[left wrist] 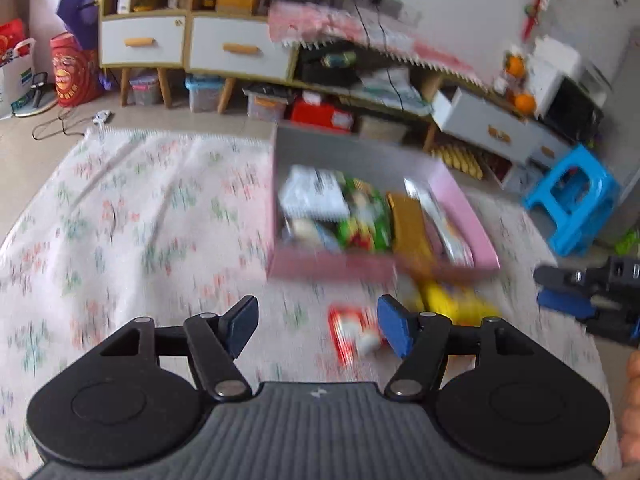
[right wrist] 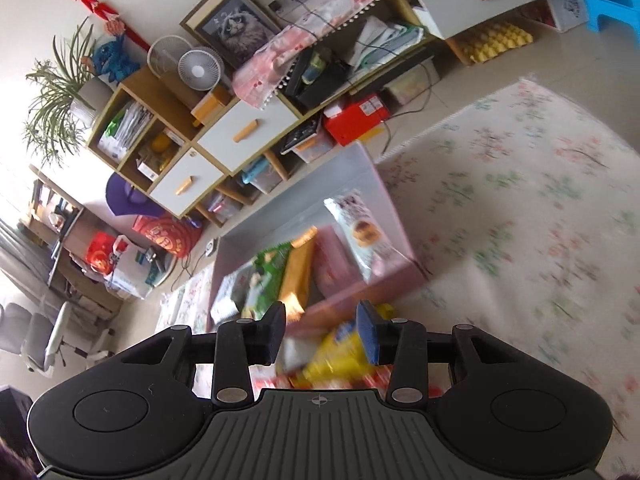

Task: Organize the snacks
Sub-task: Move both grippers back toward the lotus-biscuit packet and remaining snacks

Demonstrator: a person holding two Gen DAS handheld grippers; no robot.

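Pink on the outside and grey within, an open cardboard box (left wrist: 372,268) sits on a pale cloth printed with small red and green flowers (left wrist: 140,216). Several snack packets lie inside it: a white foil packet (left wrist: 316,194) at the far left, a green printed packet (left wrist: 364,220) beside it, a flat golden-brown packet (left wrist: 408,224) next, and a long white wrapper (left wrist: 436,220) leaning along the right wall. The whole left wrist view is smeared by motion, so the print on the packets cannot be read.

In front of the box, on the cloth, lie a small red-and-white snack packet (left wrist: 352,334) and a yellow bag (left wrist: 452,304), the bag touching or nearly touching the box's near wall.

The left gripper (left wrist: 316,326) hangs over the cloth with its blue-padded jaws spread apart and nothing between them; the red-and-white packet shows just inside the right pad, untouched. The right gripper (right wrist: 322,330) hovers over the yellow bag (right wrist: 340,350), jaws parted and empty, the pads clear of the bag below. It also appears at the right edge of the left wrist view.

Behind stand a low wooden cabinet with white drawers (left wrist: 192,40) and a blue plastic stool (left wrist: 572,196).
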